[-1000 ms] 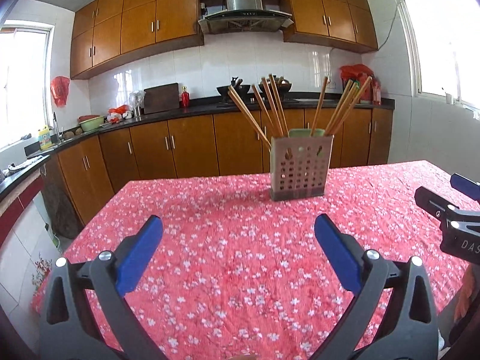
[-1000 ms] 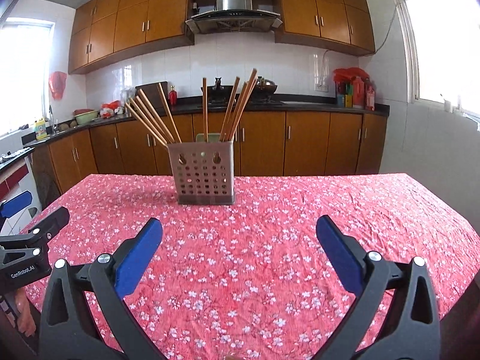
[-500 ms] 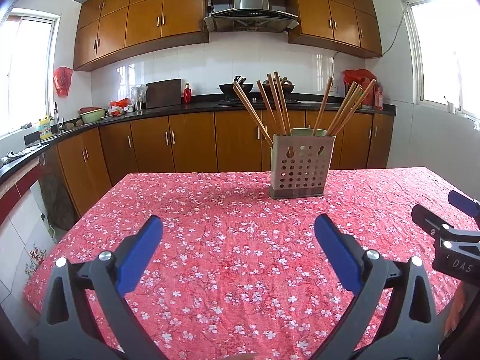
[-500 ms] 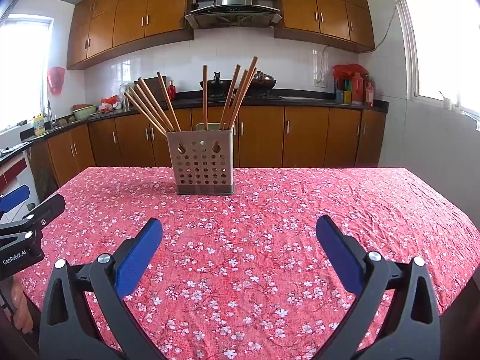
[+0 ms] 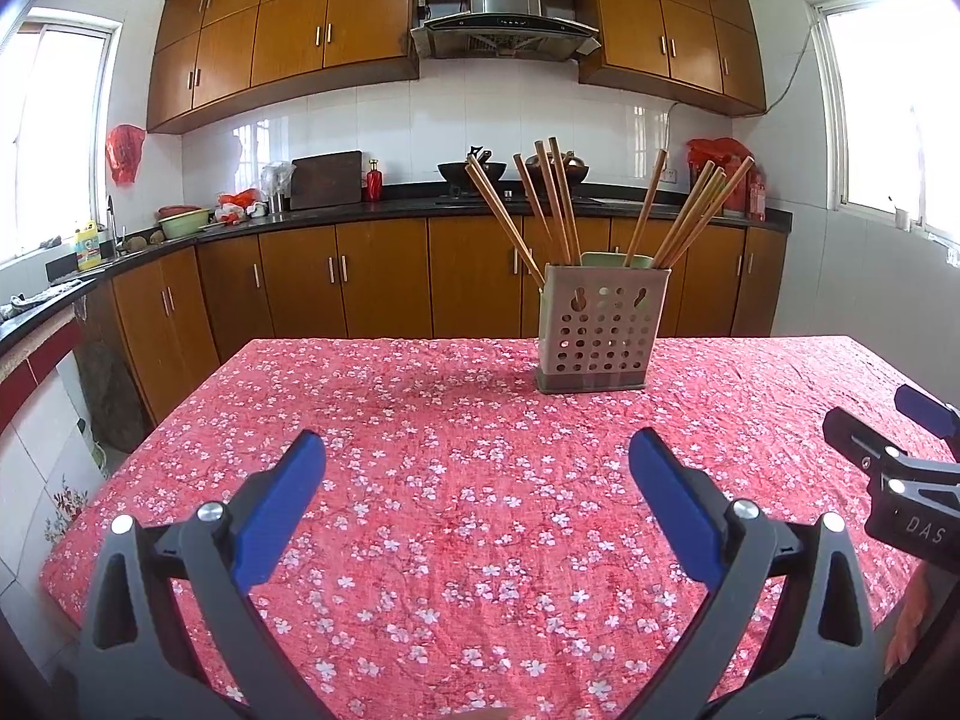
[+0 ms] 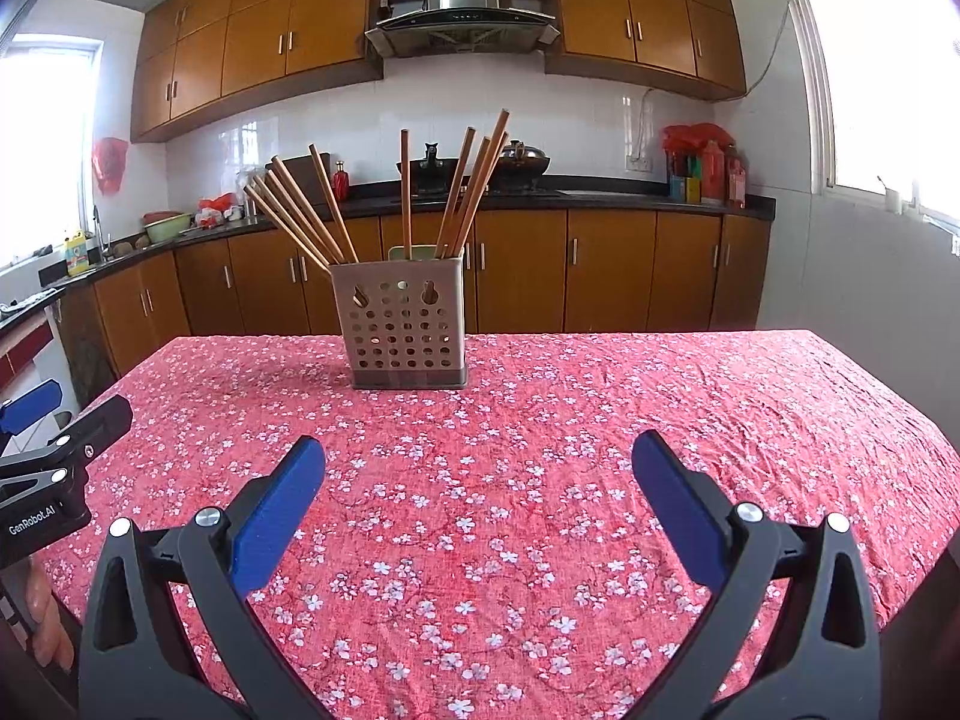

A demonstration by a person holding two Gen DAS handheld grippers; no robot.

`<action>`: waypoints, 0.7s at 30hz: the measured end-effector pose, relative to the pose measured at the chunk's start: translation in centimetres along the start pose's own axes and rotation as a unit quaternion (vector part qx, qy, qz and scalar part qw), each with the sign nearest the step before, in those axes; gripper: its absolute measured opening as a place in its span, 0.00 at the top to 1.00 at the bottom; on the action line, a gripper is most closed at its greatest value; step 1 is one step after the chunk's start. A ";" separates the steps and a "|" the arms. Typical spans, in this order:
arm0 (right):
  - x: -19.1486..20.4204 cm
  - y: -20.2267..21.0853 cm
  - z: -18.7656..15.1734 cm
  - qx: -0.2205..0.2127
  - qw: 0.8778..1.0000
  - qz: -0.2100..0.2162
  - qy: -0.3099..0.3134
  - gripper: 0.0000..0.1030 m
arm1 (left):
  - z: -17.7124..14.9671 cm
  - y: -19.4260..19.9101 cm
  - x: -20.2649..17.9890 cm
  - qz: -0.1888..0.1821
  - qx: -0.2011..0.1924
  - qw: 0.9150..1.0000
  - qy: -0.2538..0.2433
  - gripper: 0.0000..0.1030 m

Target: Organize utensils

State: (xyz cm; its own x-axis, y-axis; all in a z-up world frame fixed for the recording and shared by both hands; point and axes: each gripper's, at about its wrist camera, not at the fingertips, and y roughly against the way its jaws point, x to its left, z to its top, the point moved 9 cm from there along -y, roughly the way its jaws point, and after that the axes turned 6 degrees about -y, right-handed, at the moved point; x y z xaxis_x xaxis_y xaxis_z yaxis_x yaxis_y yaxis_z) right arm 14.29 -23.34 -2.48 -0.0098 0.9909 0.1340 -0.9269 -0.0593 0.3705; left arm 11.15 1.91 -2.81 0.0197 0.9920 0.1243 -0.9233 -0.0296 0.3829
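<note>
A beige perforated utensil holder stands upright at the far side of the table, with several wooden chopsticks fanned out of its top. My left gripper is open above the near part of the table, nothing between its blue pads, well short of the holder. My right gripper is open too and holds nothing. Each gripper shows at the edge of the other's view: the right gripper and the left gripper.
The table wears a red floral cloth. Wooden base cabinets and a dark countertop run behind it, with a range hood above. Windows flank both sides. A hand shows at the lower left.
Both views have tilted and pulled back a little, so the holder sits slightly farther off. Both grippers stayed open and empty.
</note>
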 end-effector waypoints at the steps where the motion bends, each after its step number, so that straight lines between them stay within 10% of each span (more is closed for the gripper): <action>1: 0.0 0.0 0.0 0.000 1.000 0.000 0.000 0.02 | 0.0 0.0 0.0 0.000 0.000 1.000 0.000 0.04; 21: -0.1 -0.1 0.0 0.002 1.000 0.000 -0.003 0.02 | 0.1 0.0 -0.3 -0.002 0.001 1.000 -0.001 0.04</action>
State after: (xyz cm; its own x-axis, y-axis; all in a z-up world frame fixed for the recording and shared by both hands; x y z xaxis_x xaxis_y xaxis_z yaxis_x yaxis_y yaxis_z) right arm 14.43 -23.47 -2.56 -0.0083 0.9902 0.1391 -0.9256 -0.0603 0.3736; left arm 11.20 1.59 -2.79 0.0239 0.9918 0.1257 -0.9228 -0.0265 0.3844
